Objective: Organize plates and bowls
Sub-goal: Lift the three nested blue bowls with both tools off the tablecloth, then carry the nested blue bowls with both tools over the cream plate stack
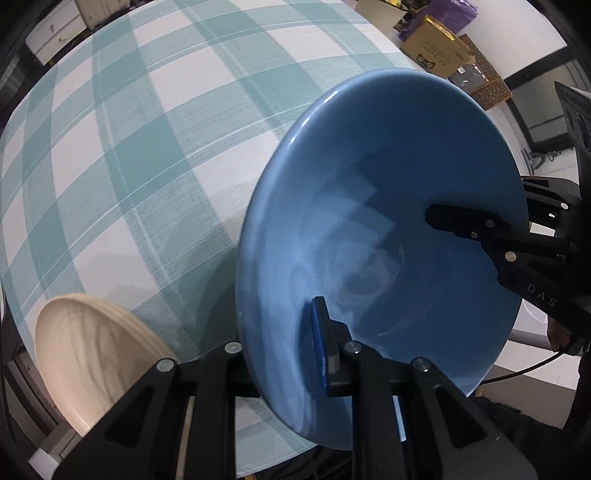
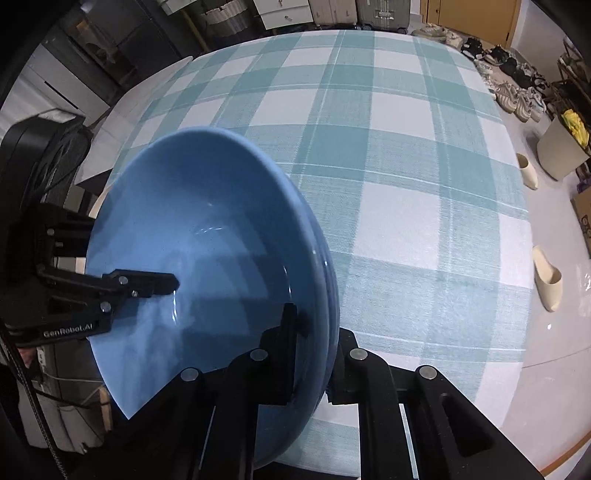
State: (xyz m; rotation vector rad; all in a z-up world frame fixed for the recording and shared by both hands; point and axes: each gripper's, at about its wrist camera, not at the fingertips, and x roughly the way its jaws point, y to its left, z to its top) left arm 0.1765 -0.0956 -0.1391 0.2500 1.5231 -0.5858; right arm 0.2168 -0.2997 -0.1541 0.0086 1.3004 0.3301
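A large blue bowl (image 1: 388, 206) is held at opposite sides of its rim by both grippers, over the near edge of the table with the teal-and-white checked cloth (image 1: 166, 147). My left gripper (image 1: 284, 354) is shut on the near rim, its blue pad inside the bowl. My right gripper (image 1: 461, 218) clamps the far rim. In the right wrist view, my right gripper (image 2: 314, 350) pinches the bowl (image 2: 192, 240), whose rim looks doubled, and the left gripper (image 2: 147, 284) bites the other side. A cream stack of plates (image 1: 92, 350) sits at the lower left.
Cardboard boxes (image 1: 439, 48) stand on the floor beyond the table, and white drawers (image 1: 55, 33) are at the far left. Shoes (image 2: 517, 96) and slippers (image 2: 548, 277) lie on the floor to the right of the table. A cable (image 1: 517, 373) hangs near the bowl.
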